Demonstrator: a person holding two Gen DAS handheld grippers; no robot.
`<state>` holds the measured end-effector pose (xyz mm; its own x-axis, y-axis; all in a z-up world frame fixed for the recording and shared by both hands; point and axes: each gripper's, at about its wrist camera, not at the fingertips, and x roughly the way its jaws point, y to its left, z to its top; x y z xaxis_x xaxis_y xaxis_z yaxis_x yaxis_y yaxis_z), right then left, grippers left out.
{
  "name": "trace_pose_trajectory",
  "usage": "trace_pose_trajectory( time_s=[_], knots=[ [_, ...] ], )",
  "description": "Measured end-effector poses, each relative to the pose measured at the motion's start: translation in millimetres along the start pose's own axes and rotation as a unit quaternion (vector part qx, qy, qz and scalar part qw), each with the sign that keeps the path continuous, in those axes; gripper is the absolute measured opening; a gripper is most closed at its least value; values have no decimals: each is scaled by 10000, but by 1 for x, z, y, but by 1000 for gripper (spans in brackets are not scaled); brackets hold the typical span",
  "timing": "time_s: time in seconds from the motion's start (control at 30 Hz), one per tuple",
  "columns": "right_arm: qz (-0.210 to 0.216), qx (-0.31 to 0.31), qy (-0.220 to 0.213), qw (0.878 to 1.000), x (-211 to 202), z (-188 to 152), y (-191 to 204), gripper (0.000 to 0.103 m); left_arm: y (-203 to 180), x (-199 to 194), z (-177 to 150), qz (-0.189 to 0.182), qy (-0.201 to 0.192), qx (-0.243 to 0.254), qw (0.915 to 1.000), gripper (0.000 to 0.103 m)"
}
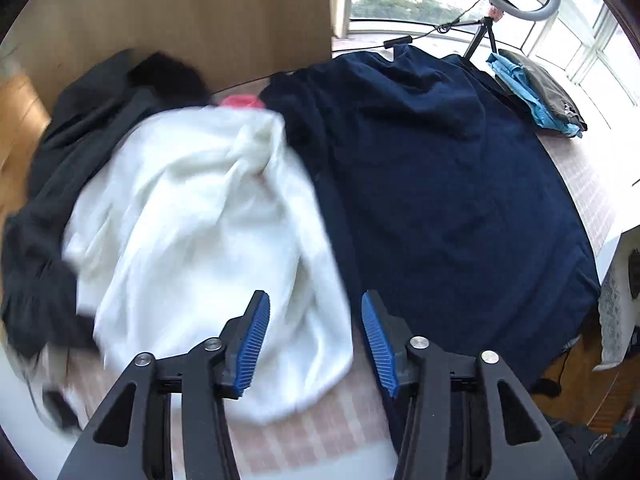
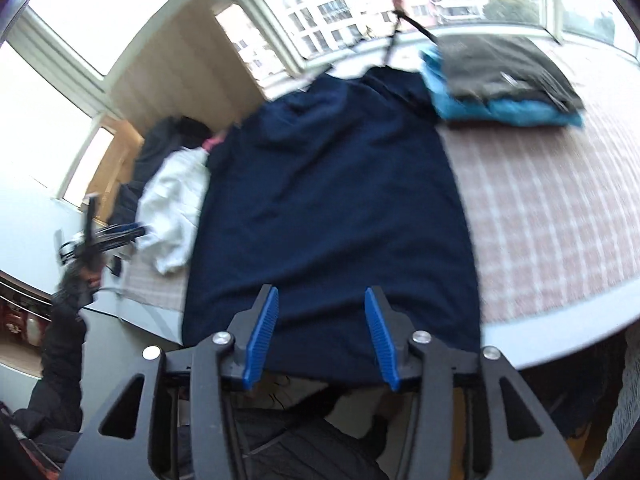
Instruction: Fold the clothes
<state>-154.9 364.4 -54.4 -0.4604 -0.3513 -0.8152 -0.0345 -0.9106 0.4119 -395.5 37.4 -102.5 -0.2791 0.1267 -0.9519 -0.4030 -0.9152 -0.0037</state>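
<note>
2 grippers, left gripper [image 1: 316, 338] and right gripper [image 2: 322, 334], are held parted and empty; the soft, limp navy garment [image 2: 332, 208] is judged best pinched at its 6 o'clock hem corners.

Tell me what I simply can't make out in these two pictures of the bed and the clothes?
- White garment: left wrist view, smeared by motion blur; what kind of garment is unclear.
- Pink item: mostly buried behind the white garment.
- Folded stack: right wrist view, blurred; number of pieces unclear.
- Navy garment: its near hem is hidden behind the right gripper.
</note>
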Motion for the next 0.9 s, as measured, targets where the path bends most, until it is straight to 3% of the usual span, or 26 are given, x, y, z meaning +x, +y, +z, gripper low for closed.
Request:
trace_pose_trajectory(
  time_s=[0.1,0.13,0.17,0.2,0.23,0.37,0.57,0.67,0.73,0.9],
  knots=[
    [-13,-158,-117,9998,12,30,46,46,-5,62,42,85,314,-7,9995,51],
    [-38,-216,-148,9997,16,39,61,46,1,77,48,75,391,-85,9992,46],
    [-75,-268,-163,9995,19,44,72,46,7,92,55,65,467,-163,9988,38],
    [-103,-313,-168,9993,21,48,82,46,14,103,60,65,517,-228,9984,14],
    [-103,-338,-139,9993,23,52,90,46,24,105,60,87,504,-264,9983,7],
    [-161,-349,-42,9993,34,63,108,46,65,108,59,237,439,-382,9980,5],
    [-127,-171,108,9997,67,87,107,46,135,47,42,1086,-25,-360,9934,4],
    [-9,-162,210,9996,89,99,108,46,173,23,25,1685,-109,-482,9845,5],
    [21,-176,287,9994,105,105,112,46,189,29,14,1906,-46,-597,9798,5],
    [171,-109,585,9981,147,113,119,46,169,72,9,2354,92,-204,9716,1]
  ],
)
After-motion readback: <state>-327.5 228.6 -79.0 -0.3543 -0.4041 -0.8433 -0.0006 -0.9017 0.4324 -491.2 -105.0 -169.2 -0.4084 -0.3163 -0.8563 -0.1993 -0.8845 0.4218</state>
